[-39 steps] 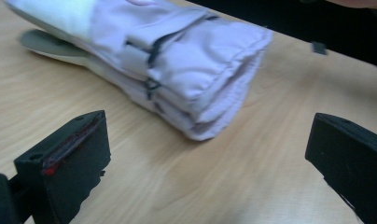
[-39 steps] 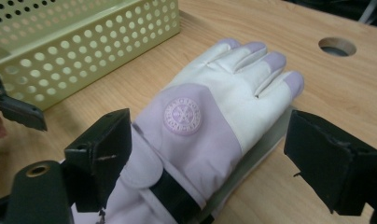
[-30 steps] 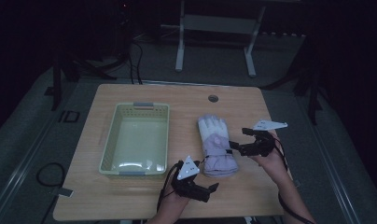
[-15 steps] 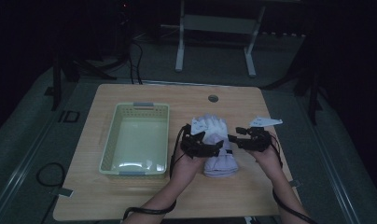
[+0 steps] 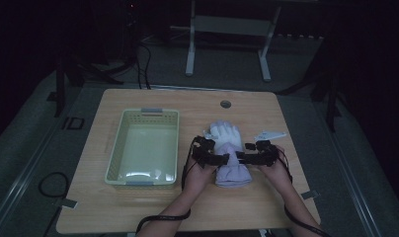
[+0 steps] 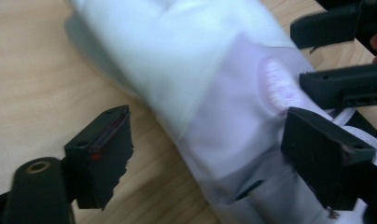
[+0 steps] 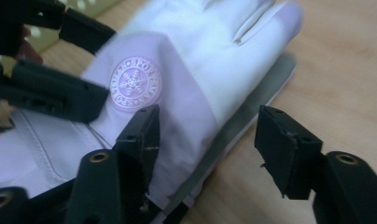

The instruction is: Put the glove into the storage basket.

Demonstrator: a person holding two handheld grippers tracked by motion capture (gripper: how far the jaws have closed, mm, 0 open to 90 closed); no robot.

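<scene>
Glove (image 6: pixel 214 93) is blurring at its fingertip end in the left gripper view, and the top edge is cutting that end off. Cuff is running out past the bottom edge. In the right gripper view the badge (image 7: pixel 135 84) lettering is staying too soft to read in full. In the high view the hands are covering the glove's (image 5: pixel 227 148) middle; can't tell whether any pad is pressing on it.

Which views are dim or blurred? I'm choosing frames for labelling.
High view: dark and underexposed, with a pale glare patch on the floor of the basket. Left gripper view: bright, but the glove is smeared by motion blur. Right gripper view: well lit; the snowflake badge reads fairly sharp, the near jaws soft.
</scene>
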